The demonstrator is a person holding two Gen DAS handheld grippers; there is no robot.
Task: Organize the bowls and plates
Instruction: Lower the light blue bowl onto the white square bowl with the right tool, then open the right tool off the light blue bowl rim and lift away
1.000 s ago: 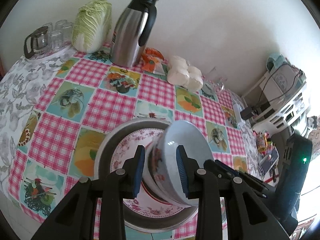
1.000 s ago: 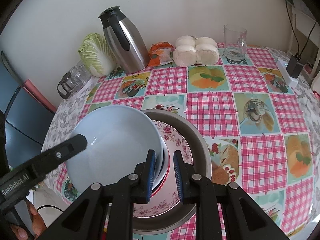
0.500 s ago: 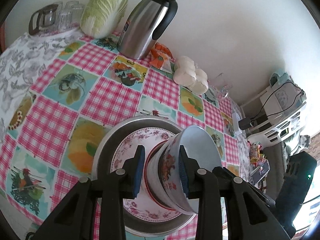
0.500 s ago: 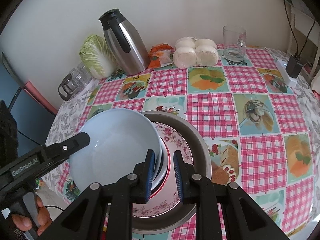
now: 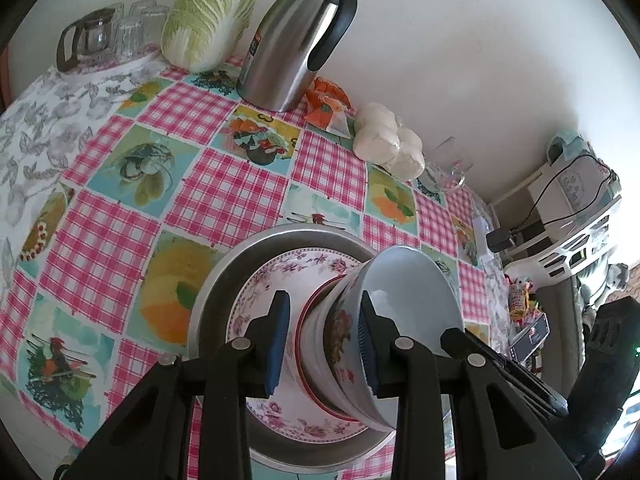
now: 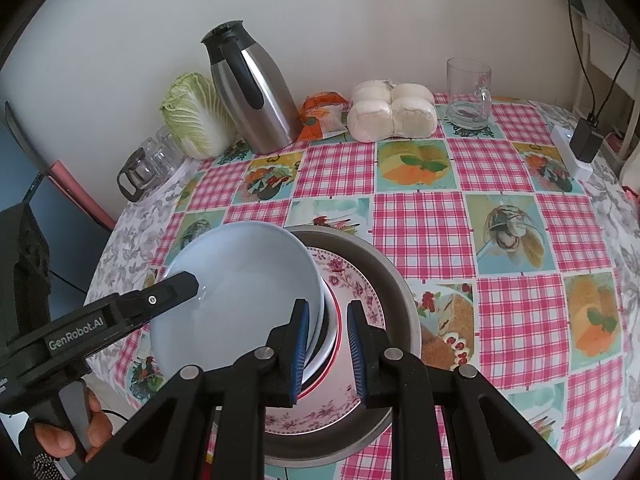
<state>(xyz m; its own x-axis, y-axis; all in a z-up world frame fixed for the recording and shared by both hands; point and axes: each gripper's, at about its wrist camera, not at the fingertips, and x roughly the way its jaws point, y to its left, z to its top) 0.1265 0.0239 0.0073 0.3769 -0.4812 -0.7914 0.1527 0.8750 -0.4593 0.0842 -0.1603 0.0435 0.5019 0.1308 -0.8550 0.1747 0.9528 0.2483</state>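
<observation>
My left gripper [image 5: 324,344] has opened wider over the last second, its jaws apart around the bowl stack's wall. So I judge the blue bowl [image 6: 236,292] released, nested tilted in the red-rimmed bowl [image 6: 334,340] on the floral plate [image 6: 356,280] in the pan [image 6: 400,300]. My right gripper [image 6: 328,350] straddles those rims; grip unclear.

left claw [image 5: 323,344] opened wider around the blue bowl [image 5: 404,316], bowl tipped further, right claw [image 6: 328,350] slightly wider

Left hand-held gripper [image 5: 323,338] parted; right hand-held gripper [image 6: 328,350] parted.
</observation>
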